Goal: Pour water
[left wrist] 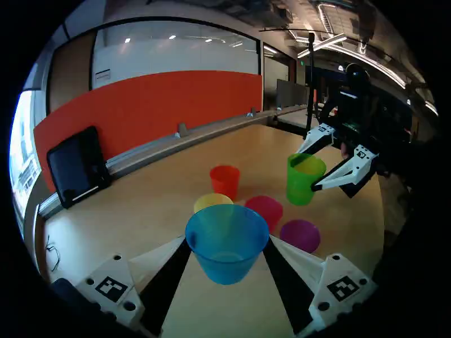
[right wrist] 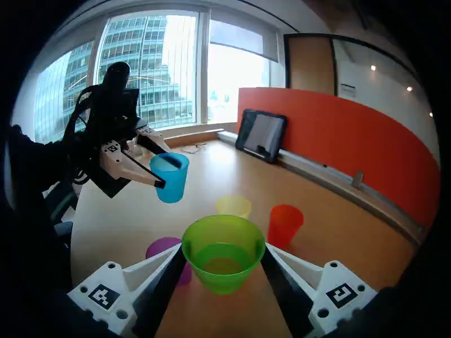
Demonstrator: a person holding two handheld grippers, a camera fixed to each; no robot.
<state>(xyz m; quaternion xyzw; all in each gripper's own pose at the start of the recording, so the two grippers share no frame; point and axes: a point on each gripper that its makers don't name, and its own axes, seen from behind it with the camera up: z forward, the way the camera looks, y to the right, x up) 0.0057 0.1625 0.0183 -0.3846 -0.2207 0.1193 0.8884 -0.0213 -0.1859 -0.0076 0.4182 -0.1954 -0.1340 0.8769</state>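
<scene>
My left gripper (left wrist: pixel 227 248) is shut on a blue cup (left wrist: pixel 227 243) held upright above the table, with a little water at its bottom. My right gripper (right wrist: pixel 224 259) is shut on a green cup (right wrist: pixel 223 252), also upright and holding some liquid. In the left gripper view the green cup (left wrist: pixel 304 178) hangs at the right in the right gripper (left wrist: pixel 313 169). In the right gripper view the blue cup (right wrist: pixel 170 177) hangs at the left in the left gripper (right wrist: pixel 160 169). The two held cups are apart, both lifted off the wooden table (left wrist: pixel 169 186).
On the table stand an orange cup (left wrist: pixel 225 181), a yellow cup (left wrist: pixel 211 201), a pink cup (left wrist: pixel 265 210) and a purple cup (left wrist: pixel 300 234). A black tablet (left wrist: pixel 78 165) leans on the orange partition (left wrist: pixel 152 107). Windows (right wrist: pixel 152 67) lie behind the left gripper.
</scene>
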